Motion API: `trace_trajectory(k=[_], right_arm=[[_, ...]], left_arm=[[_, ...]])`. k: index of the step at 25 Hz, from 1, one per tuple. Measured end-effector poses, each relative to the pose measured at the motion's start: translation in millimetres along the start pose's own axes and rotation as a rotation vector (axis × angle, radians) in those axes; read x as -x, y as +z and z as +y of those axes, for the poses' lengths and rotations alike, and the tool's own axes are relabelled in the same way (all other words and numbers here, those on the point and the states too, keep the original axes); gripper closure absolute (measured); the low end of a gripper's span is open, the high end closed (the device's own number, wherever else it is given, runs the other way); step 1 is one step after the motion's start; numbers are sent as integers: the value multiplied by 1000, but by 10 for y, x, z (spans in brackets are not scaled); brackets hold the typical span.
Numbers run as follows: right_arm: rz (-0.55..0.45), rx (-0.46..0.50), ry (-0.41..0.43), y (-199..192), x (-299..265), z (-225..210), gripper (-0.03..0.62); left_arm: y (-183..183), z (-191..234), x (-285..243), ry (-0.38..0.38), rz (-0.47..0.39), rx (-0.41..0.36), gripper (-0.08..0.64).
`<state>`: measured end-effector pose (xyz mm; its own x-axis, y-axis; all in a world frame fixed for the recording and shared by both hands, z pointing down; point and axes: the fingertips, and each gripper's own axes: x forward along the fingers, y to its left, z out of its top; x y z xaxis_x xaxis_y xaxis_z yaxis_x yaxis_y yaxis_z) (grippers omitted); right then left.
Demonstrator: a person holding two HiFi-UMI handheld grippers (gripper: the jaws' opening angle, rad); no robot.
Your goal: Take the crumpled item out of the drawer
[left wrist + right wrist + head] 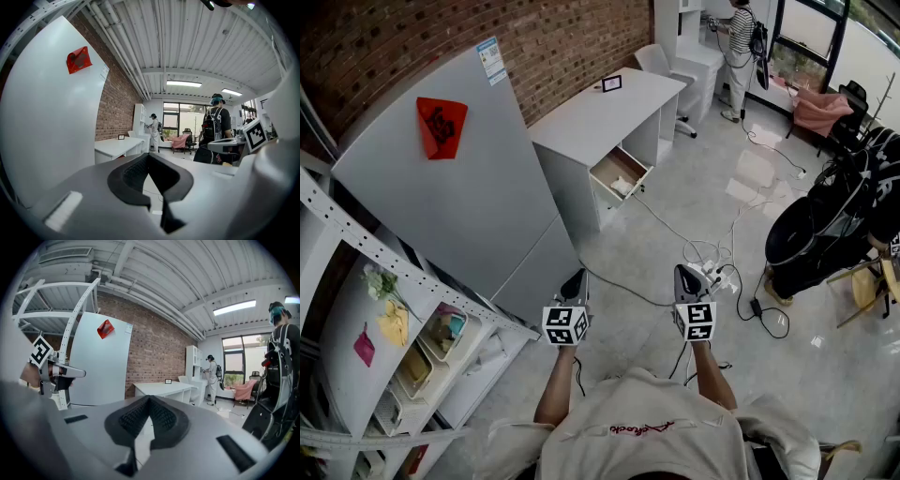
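Left tongs [577,276] and right tongs [684,271] closed, empty, well apart from the desk [600,112], crumpled item [622,186] in its open drawer [612,167]

You are working in a bright, evenly lit room. Daylight comes through the tall windows [861,42] at the far end and lays pale glare patches on the glossy floor [757,174], while ceiling light strips [183,83] glow overhead. Shadows are soft and faint. Your head view is sharp throughout, though straight lines bow toward its edges. Both gripper views are strongly fisheye, a round picture with black corners. In them the left gripper [149,157] and the right gripper [150,400] fill the bottom as soft, out-of-focus grey close to the lens, and the far windows look washed out.
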<state>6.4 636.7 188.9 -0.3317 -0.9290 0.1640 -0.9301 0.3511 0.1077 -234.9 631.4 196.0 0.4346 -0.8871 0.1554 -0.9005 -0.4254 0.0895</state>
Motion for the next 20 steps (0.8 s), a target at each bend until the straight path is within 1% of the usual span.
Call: trace_trajectory(k=[11,20], right_arm=[[3,-3,12,-11,5,26,581],[-7,-29,34,-61,42,-52,580]], left_arm=[[-15,-61,-13,2,2,7,551],[-43,-167,-33,13,6,4,551]])
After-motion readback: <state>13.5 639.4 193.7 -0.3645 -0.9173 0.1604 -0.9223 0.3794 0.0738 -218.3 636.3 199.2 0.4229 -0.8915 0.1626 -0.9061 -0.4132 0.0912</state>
